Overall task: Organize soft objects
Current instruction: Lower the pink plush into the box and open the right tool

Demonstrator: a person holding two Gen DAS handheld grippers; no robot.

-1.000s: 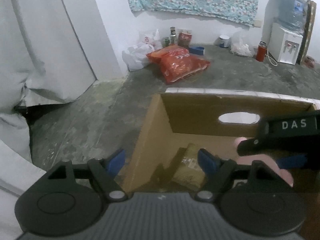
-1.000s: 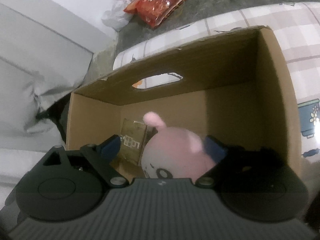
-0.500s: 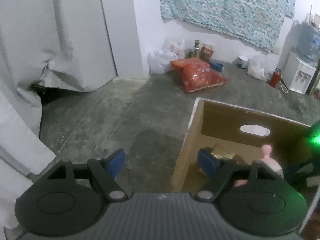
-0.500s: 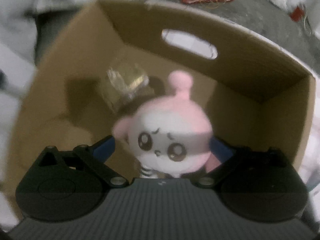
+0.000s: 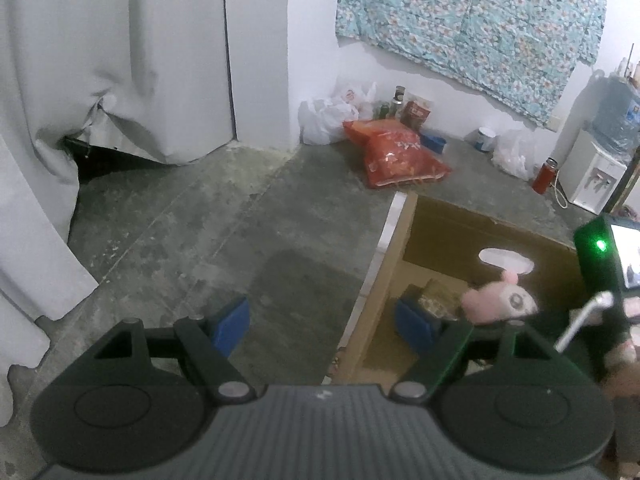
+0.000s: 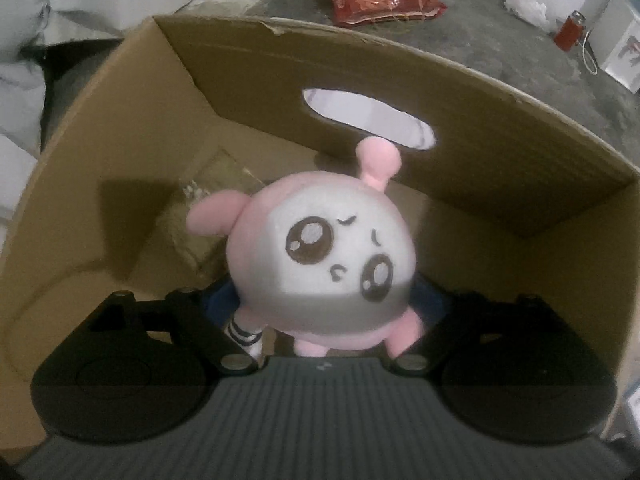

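While the right gripper (image 6: 324,300) is pointing steeply down into the box, the scene is reading as follows.
Pink plush: the pink plush (image 6: 320,256) is sitting between the right gripper's blue pads, face toward the camera, above the floor of the cardboard box (image 6: 280,48); the left wrist view is showing it (image 5: 500,302) at 3 o'clock, inside the box (image 5: 396,256).
Right gripper: its jaws are closing with the plush between them; the toy is hiding both pads, so I cannot tell whether they are pressing on it.
Clear packet: a clear packet (image 6: 216,184) is lying on the box floor at 10 o'clock of the plush.
Left gripper: the left gripper (image 5: 322,320) is hanging with fingers spread wide and gripping nothing, one pad over the concrete floor (image 5: 200,232), the other over the box.
Red bag: a red bag (image 5: 396,156) is lying on the floor at 12 o'clock of the box.
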